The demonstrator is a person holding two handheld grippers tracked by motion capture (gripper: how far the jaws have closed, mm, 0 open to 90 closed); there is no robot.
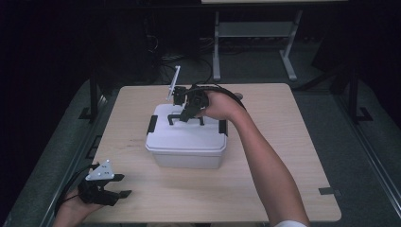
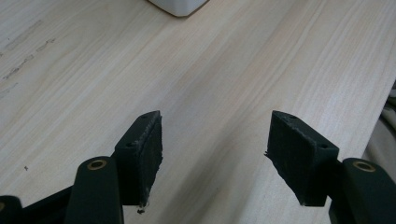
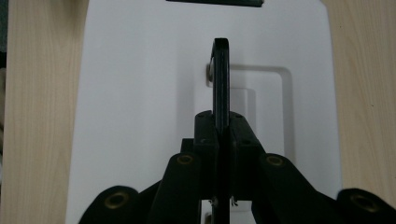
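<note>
The right gripper (image 3: 223, 135) is clenched on the box's black handle (image 3: 221, 79). The left gripper (image 1: 120, 185) rests released, apart. Lift crookedly and the thin handle could slip out.

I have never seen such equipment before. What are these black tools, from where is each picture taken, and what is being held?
A person holds a black two-jaw claw in each hand; there is no robot arm. The high view looks down on a light wooden table. On it stands a white plastic box with black side clips and a black carrying handle on its lid. The other two pictures come from cameras riding on the claws. The right claw is shut on that handle, which stands upright between its pads. The left claw is open with nothing between its jaws, near the table's front left corner, apart from the box.
</note>
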